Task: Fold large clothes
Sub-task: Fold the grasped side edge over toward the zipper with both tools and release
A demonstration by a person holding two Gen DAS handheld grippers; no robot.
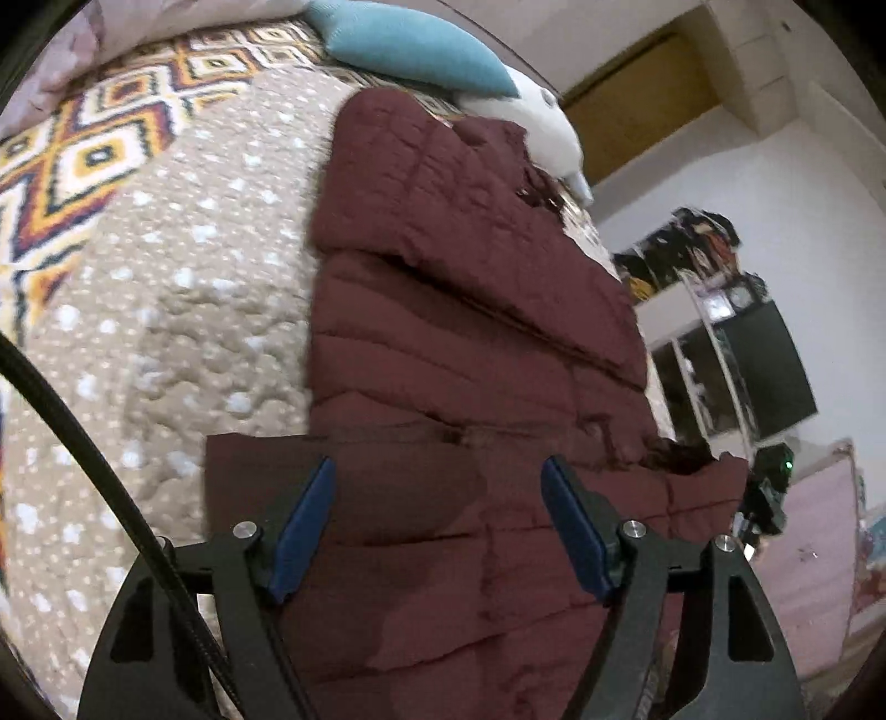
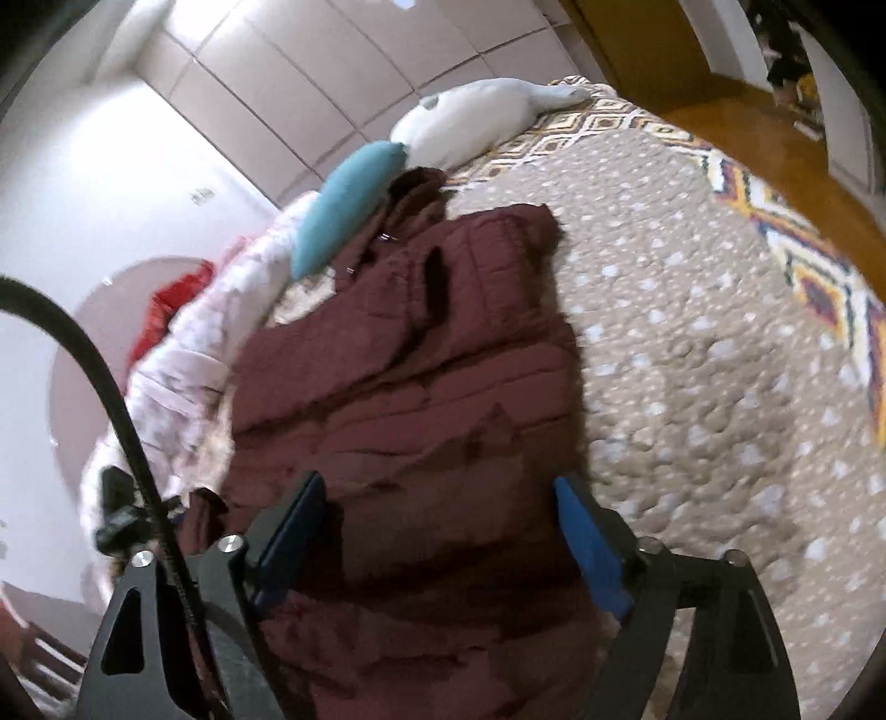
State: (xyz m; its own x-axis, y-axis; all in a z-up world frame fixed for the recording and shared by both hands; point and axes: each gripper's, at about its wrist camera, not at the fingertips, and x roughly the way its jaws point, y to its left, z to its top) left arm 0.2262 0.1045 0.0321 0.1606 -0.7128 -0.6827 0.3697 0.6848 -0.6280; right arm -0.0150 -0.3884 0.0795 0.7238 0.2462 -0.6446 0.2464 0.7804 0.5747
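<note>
Your maroon quilted jacket (image 1: 476,332) lies spread along the bed, on the beige spotted quilt (image 1: 183,288), and it fills the middle of both wrist views. In the left wrist view it runs from about six o'clock up to twelve o'clock, where its far end lies just beside a teal cushion (image 1: 410,44) and a white plush toy (image 1: 531,122). Your left gripper (image 1: 437,526) hangs over the near end of the jacket with its jaws standing apart; the blue pads (image 1: 302,531) sit clear on either side of the fabric and press on nothing. At about three o'clock in that view you can see your right gripper (image 1: 767,493) as a small dark shape beyond the jacket's edge. In the right wrist view the jacket (image 2: 421,387) climbs from six o'clock toward eleven o'clock, with the teal cushion (image 2: 343,205) at its far end and the plush toy (image 2: 470,119) beyond it at twelve o'clock. Your right gripper (image 2: 437,537) is also spread wide above the jacket, the blue pads (image 2: 587,543) well apart and holding nothing. The near edge of the jacket is blurred here, so whether the pads brush the fabric is hard to say. A pale pink bundle of bedding (image 2: 183,360) lies at nine o'clock beside the jacket, and the patterned border of the quilt (image 2: 803,260) curves past at two o'clock.
</note>
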